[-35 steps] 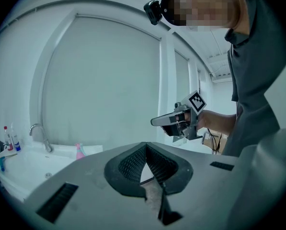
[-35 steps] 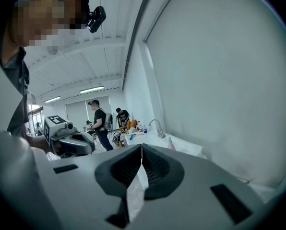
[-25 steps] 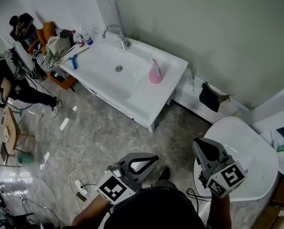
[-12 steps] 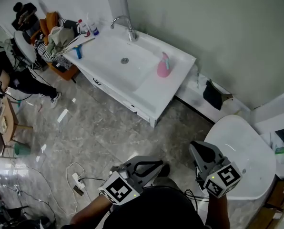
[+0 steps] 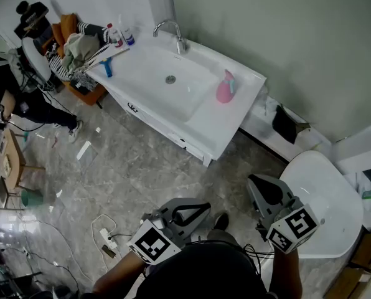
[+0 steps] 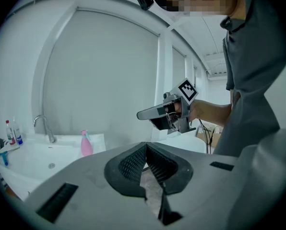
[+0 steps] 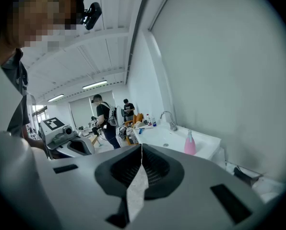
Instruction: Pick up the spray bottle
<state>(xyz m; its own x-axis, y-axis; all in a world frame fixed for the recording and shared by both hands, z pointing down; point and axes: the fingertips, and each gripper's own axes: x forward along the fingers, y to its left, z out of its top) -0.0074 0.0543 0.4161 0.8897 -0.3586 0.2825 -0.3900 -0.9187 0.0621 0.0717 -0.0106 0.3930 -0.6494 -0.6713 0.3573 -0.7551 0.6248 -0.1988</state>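
The pink spray bottle stands upright on the right part of the white sink's counter; it also shows in the left gripper view and the right gripper view. Both grippers hang over the floor close to the person's body, far short of the bottle. My left gripper is shut and empty, its tips meeting. My right gripper is also shut with nothing in it. It points roughly toward the sink.
A faucet and small bottles stand at the sink's back. A chair piled with clothes and a person are at the left. A round white fixture is at the right, cables on the floor.
The head view has shifted, so the sink and the pink bottle lie further right in it. Both grippers moved along with the person and stay shut.
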